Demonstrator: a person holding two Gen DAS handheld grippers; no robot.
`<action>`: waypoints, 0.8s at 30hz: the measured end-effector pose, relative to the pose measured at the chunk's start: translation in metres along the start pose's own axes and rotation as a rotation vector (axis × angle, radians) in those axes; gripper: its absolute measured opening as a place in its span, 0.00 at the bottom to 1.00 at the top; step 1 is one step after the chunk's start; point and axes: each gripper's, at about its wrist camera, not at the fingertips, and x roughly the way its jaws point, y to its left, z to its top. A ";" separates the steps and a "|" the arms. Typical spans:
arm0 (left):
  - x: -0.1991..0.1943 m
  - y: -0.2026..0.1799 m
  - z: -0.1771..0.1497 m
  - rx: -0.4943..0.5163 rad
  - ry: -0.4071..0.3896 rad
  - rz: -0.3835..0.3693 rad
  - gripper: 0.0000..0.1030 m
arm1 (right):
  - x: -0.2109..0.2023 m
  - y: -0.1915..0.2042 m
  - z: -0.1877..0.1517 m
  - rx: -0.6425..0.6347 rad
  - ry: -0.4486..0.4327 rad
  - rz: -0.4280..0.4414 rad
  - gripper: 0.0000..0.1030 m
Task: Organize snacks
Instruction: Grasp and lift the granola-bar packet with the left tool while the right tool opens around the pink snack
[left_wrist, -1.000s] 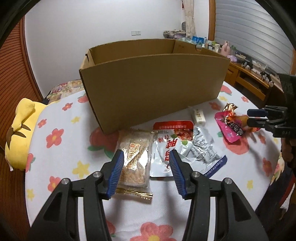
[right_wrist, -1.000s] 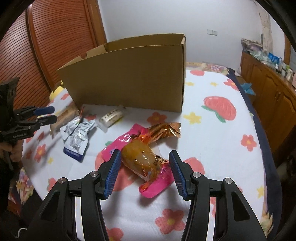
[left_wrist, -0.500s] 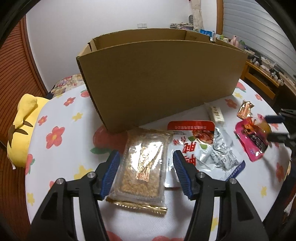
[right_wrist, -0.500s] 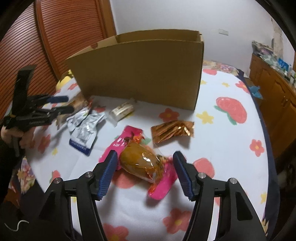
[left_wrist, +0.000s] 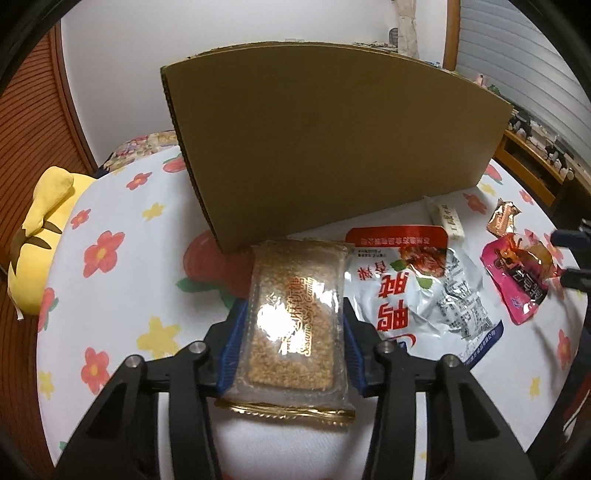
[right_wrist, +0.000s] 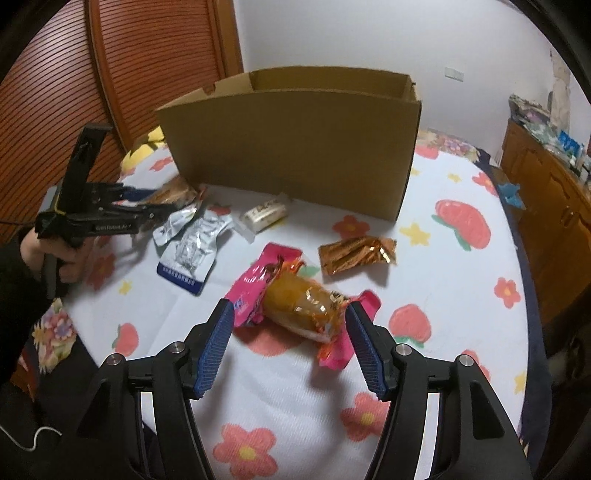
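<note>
Now my left gripper (left_wrist: 291, 332) has its blue pads against both long edges of the clear-wrapped sesame candy slab (left_wrist: 293, 314), which lies on the flower-print white tablecloth (left_wrist: 122, 280) just in front of the tall brown cardboard box (left_wrist: 332, 140). My right gripper (right_wrist: 290, 343) stands wide around the orange-wrapped bun (right_wrist: 303, 308) resting on a pink pouch (right_wrist: 258, 280), touching neither. Between them lies a silver-and-white foil pouch (left_wrist: 417, 295).
</note>
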 end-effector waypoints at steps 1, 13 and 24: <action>-0.001 -0.001 -0.001 0.001 -0.004 0.001 0.43 | 0.001 -0.001 0.002 0.002 -0.002 -0.001 0.63; -0.038 -0.004 -0.017 -0.035 -0.072 -0.009 0.43 | 0.028 0.000 0.036 -0.034 0.049 0.045 0.63; -0.081 -0.021 -0.026 -0.037 -0.135 -0.063 0.43 | 0.024 -0.002 0.021 -0.030 0.132 0.110 0.63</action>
